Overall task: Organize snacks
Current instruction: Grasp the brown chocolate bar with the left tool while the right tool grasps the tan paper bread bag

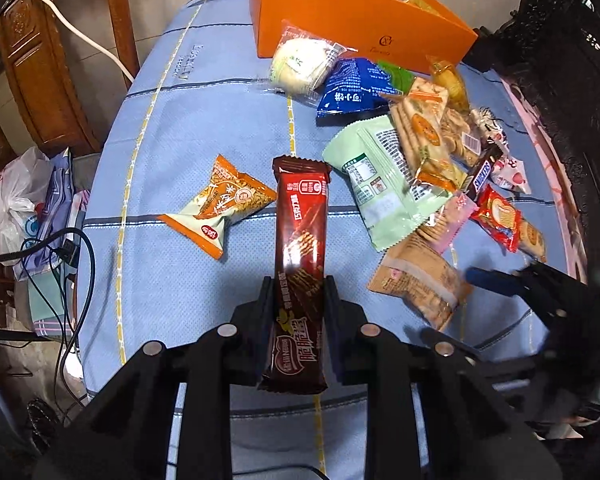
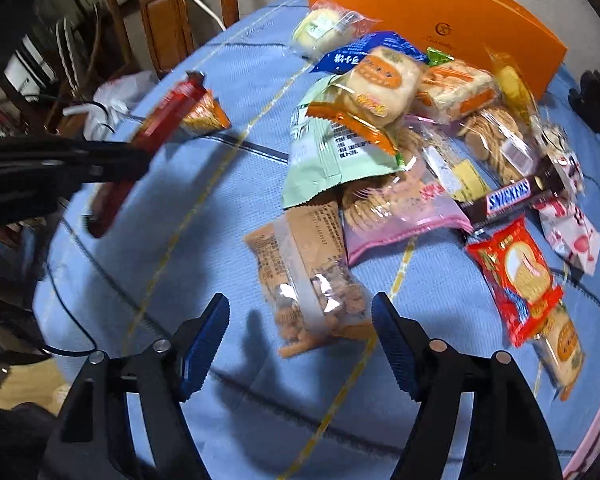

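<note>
My left gripper [image 1: 298, 286] is shut on a long dark-red wafer bar [image 1: 300, 236] and holds it above the blue cloth; the bar also shows in the right wrist view [image 2: 160, 114]. My right gripper [image 2: 300, 308] is open and empty, just in front of a tan cracker pouch [image 2: 304, 272], which also shows in the left wrist view [image 1: 420, 276]. A heap of snacks lies beyond: a pale green bag [image 1: 384, 184], a Snickers bar [image 2: 512, 196], a red biscuit pack [image 2: 516, 276]. An orange box [image 1: 360, 16] stands at the back.
An orange-and-white snack packet [image 1: 224, 204] lies alone left of the heap. A round bun pack [image 1: 304, 60] and a blue pouch [image 1: 352, 88] lie before the box. Wooden chairs [image 1: 36, 60], bags and cables are off the table's left edge [image 1: 88, 208].
</note>
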